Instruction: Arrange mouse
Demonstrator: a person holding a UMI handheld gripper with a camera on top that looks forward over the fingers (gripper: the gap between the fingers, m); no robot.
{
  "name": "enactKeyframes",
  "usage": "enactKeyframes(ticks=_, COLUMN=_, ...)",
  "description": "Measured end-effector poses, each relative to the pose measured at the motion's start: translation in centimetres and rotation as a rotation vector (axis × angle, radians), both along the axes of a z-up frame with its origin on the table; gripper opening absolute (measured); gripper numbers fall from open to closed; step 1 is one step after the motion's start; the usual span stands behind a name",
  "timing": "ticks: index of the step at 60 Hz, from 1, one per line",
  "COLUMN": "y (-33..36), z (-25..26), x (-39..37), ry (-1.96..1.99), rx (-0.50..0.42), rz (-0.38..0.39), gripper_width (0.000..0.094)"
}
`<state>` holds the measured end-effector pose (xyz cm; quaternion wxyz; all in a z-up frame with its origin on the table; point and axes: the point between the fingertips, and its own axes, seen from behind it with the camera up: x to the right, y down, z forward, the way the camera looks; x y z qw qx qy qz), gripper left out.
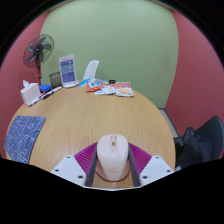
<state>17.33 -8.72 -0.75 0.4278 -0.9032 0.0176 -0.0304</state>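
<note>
While the camera looked forward along the two fingers, a pale beige mouse [112,158] sat between them; the gripper [113,160] appeared pinched on it, purple pads [86,155] pressed to its sides. Beneath and ahead stretched a round wooden table [95,115]; a blue patterned mat [24,136] lay at the near left edge; packets and papers [110,88] were scattered at the far side, well apart from the mouse; a standing fan [39,52] and a white chair [91,70] stood beyond; a black chair [203,140] sat off to the right. The mouse's curved, smooth shell could have slipped from the pads if the squeeze loosened; a tilted release might have left it crooked or sent it sliding on the table.
</note>
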Motion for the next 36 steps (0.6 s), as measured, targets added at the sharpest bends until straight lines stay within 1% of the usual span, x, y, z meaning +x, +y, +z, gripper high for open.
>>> enactKeyframes(ticks=6, y=0.0, z=0.2, x=0.2, ry=-0.005, rx=0.006, rz=-0.034, gripper_width=0.046)
enactKeyframes(ticks=11, y=-0.2, z=0.2, x=0.3, ry=0.01, rx=-0.016, rz=-0.067, gripper_width=0.0412)
enactKeyframes(ticks=16, y=-0.6, z=1.8, x=0.6, ry=-0.014, rx=-0.005, rz=-0.135, gripper_width=0.0401)
enactKeyframes(ticks=21, y=-0.7, z=6.6, x=0.7, ry=-0.049, rx=0.056, rz=-0.19, gripper_width=0.04)
enactKeyframes(ticks=24, y=-0.6, z=10.9, x=-0.2, ry=-0.057, rx=0.125, rz=-0.224, gripper_width=0.0401)
enactKeyframes(ticks=28, y=-0.2, z=17.0, x=-2.8, ry=-0.057, rx=0.22, rz=-0.239, gripper_width=0.0401)
enactKeyframes(ticks=33, y=0.2, z=23.0, x=-8.7, ry=-0.042, rx=0.328, rz=-0.217, gripper_width=0.0399)
enactKeyframes(ticks=36, y=0.8, z=24.9, x=-13.5, ry=-0.009, rx=0.351, rz=-0.178, gripper_width=0.0399)
